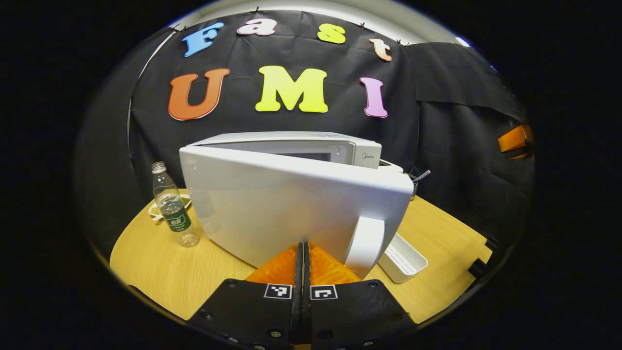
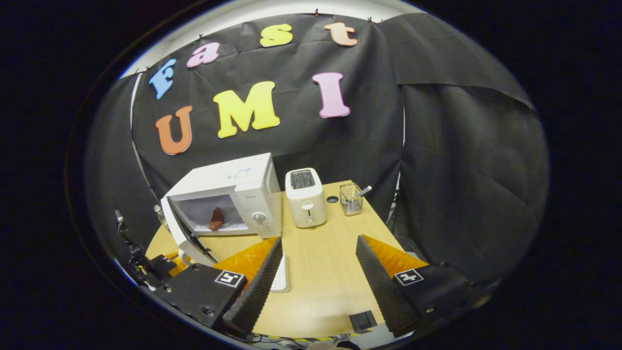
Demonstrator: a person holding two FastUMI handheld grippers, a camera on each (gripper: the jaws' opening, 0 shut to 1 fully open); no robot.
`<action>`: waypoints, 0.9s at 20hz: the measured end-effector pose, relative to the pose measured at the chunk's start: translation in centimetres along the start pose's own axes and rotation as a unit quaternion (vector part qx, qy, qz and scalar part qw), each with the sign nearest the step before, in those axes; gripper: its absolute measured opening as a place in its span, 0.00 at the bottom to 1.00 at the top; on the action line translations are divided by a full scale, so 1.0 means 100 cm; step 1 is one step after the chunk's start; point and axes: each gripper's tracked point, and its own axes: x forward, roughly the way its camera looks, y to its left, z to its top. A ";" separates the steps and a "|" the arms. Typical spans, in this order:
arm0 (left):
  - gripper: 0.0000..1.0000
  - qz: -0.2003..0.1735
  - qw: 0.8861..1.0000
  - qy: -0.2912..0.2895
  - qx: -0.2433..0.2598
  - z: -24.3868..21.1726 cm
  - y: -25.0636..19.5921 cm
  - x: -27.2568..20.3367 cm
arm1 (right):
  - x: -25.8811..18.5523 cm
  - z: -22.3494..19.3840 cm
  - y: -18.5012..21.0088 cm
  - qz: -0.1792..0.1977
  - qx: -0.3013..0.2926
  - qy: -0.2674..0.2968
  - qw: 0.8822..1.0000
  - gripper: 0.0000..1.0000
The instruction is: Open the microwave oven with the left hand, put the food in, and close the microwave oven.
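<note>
My left gripper (image 1: 303,257) has its two fingers pressed flat together, nothing between them, and it sits right up against the outside of the microwave door (image 1: 291,204), just beside the white door handle (image 1: 365,245). From that view the door is swung partway out toward me and blocks most of the microwave (image 1: 311,143) behind it. I can't quite tell if my fingertips actually touch the door or just sit in front of it.

My right gripper (image 2: 318,262) is hanging back over the wooden table (image 2: 320,272) with its fingers spread wide apart, holding nothing. From there I get a nice look at the whole setup: the microwave (image 2: 228,194) stands at the left of the table with its door (image 2: 177,233) open, and the food (image 2: 216,218), a small reddish-brown piece, is lying inside the oven on the floor of the cavity. So it's in, door not shut.

Just to the right of the microwave there's a white toaster (image 2: 305,197), and past that a little wire basket (image 2: 351,199) with something sticking out of it. In the left gripper view a plastic water bottle (image 1: 170,204) with a green label stands left of the door, with a small plate (image 1: 156,210) of something behind it, and a white tray (image 1: 402,257) lies on the table below the door's right end.
</note>
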 end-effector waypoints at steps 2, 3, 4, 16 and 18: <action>0.00 -0.006 1.000 0.000 0.006 0.005 -0.012 0.015 | 0.007 0.003 -0.007 0.003 0.000 0.003 1.000 0.98; 0.00 -0.007 1.000 -0.001 0.010 0.008 -0.017 0.023 | 0.009 0.005 -0.010 0.007 0.004 0.002 1.000 0.98; 0.00 -0.008 1.000 0.000 0.012 0.010 -0.022 0.031 | 0.012 0.007 -0.012 0.009 0.007 0.002 1.000 0.98; 0.00 0.019 1.000 -0.015 0.012 0.043 -0.036 0.119 | 0.054 0.028 -0.030 0.040 -0.020 0.014 0.999 0.98; 0.00 0.025 1.000 -0.018 0.007 0.048 -0.035 0.131 | 0.057 0.029 -0.033 0.040 -0.025 0.017 0.999 0.98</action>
